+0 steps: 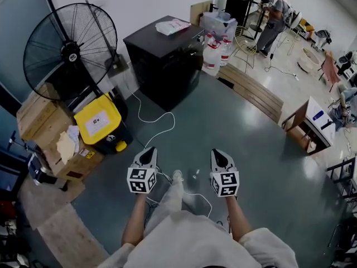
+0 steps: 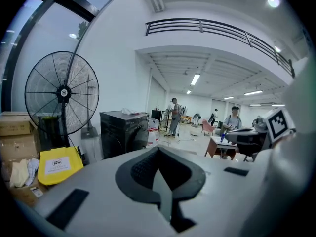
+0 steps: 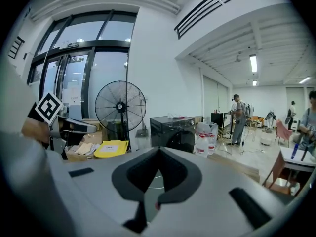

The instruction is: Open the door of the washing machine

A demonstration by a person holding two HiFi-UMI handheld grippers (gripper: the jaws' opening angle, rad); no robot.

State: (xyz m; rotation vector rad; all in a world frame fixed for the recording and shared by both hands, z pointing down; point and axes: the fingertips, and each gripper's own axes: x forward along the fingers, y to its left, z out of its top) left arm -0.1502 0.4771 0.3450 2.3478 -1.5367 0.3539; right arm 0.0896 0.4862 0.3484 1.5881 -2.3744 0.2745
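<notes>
The black washing machine (image 1: 164, 60) stands on the grey floor ahead of me, with a white bundle on its lid. Its round door (image 3: 180, 141) faces the right gripper view and looks closed. The machine (image 2: 123, 132) also shows in the left gripper view. My left gripper (image 1: 148, 151) and right gripper (image 1: 219, 152) are held side by side, well short of the machine and pointing toward it. The left gripper's (image 2: 159, 149) jaws meet at the tips with nothing between them. The right gripper (image 3: 159, 149) is likewise shut and empty.
A large black floor fan (image 1: 72, 52) stands left of the machine, with a yellow-lidded box (image 1: 100, 121) and cardboard boxes (image 1: 39, 119) below it. A white cable (image 1: 153, 119) trails across the floor. Water jugs (image 1: 215, 52) and a wooden bench (image 1: 254, 91) lie to the right. A person (image 1: 273, 21) stands far off.
</notes>
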